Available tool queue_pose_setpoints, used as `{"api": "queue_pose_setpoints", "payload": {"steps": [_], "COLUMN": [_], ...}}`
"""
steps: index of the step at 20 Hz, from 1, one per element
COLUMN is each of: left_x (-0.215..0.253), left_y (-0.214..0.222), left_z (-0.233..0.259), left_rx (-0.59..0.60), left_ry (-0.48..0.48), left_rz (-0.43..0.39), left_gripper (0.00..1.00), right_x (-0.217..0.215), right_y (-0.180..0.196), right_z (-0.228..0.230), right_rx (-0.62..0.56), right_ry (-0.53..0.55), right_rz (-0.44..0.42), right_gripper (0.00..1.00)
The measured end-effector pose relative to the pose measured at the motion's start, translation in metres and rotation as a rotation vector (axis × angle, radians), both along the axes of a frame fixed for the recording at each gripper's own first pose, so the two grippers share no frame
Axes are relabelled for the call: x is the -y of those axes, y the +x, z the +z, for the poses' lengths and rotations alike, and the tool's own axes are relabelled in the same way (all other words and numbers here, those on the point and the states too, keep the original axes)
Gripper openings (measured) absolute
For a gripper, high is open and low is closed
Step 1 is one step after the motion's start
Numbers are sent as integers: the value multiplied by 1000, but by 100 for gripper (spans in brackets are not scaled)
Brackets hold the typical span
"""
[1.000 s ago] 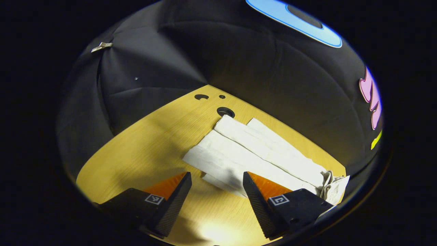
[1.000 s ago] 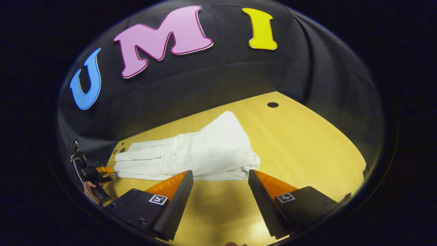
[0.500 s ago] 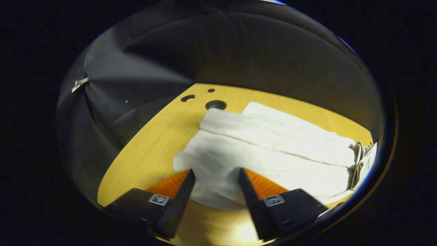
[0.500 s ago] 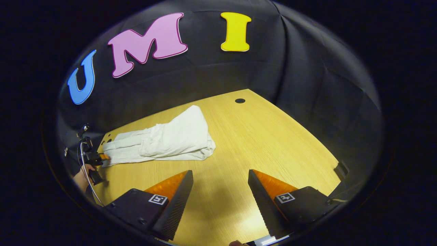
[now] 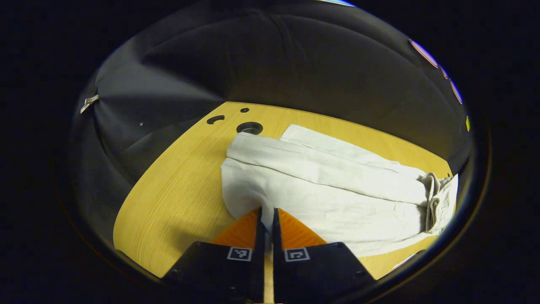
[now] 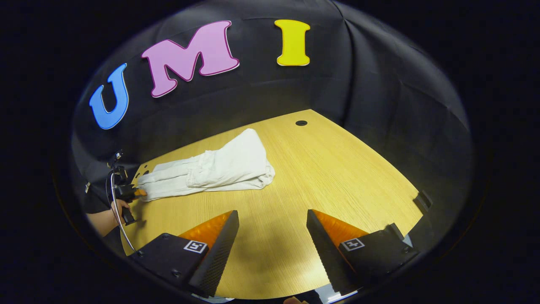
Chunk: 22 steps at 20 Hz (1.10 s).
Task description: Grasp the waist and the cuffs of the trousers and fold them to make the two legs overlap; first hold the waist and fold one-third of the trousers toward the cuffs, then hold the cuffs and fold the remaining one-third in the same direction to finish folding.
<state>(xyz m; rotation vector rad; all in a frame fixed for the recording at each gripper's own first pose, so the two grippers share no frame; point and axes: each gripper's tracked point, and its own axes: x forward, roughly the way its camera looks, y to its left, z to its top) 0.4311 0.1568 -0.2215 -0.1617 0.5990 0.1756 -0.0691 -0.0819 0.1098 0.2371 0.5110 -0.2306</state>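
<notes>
Through the left gripper view, I have the left gripper [image 5: 266, 213] brought together on the near cuff edge of the white trousers [image 5: 337, 190], its two fingers almost meeting with a pinch of cloth caught between them. From that pinch the trousers run away to the right across the wooden bench [image 5: 177, 185], the two legs lying side by side and partly overlapping. The gathered waist [image 5: 434, 198] with its drawstring sits at the far right of this view, close to the bench's edge. The leg ends reach up toward a round cable hole [image 5: 249, 127] near the bench's far corner, the upper leg nearly touching it. A curved slot [image 5: 215, 119] and a small round hole [image 5: 244, 110] lie just beyond it.

From the right gripper view, I see the right gripper [image 6: 273, 219] with its fingers spread wide and nothing between them, hovering over bare wood near the bench's front edge. The trousers [image 6: 219, 169] lie well apart from it, toward the back left part of the bench, bunched and thicker at their right end. At their left end the other gripper [image 6: 137, 192] touches the cloth, held by a hand [image 6: 120, 207] at the bench's left edge. A small round hole [image 6: 301, 123] marks the far corner.
</notes>
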Motion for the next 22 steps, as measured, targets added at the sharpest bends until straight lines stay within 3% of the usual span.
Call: {"api": "queue_pose_setpoints", "payload": {"steps": [3,9,14,22], "left_x": [4,7,18,103], "left_y": [0,-7,-5,-9], "left_z": [1,20,78,166], "left_rx": [-6,46,144,249], "left_ry": [-5,-165,-202,-240], "left_rz": [-36,18,-9,-78], "left_gripper": [6,5,5,5], "right_x": [9,31,37,72], "right_y": [-11,-25,-32,-41], "right_z": [8,29,27,34], "right_rx": [14,48,47,67], "right_ry": [-23,-105,-76,-85], "right_rz": [-22,-41,-73,-91], "right_gripper": [98,99,99,99]}}
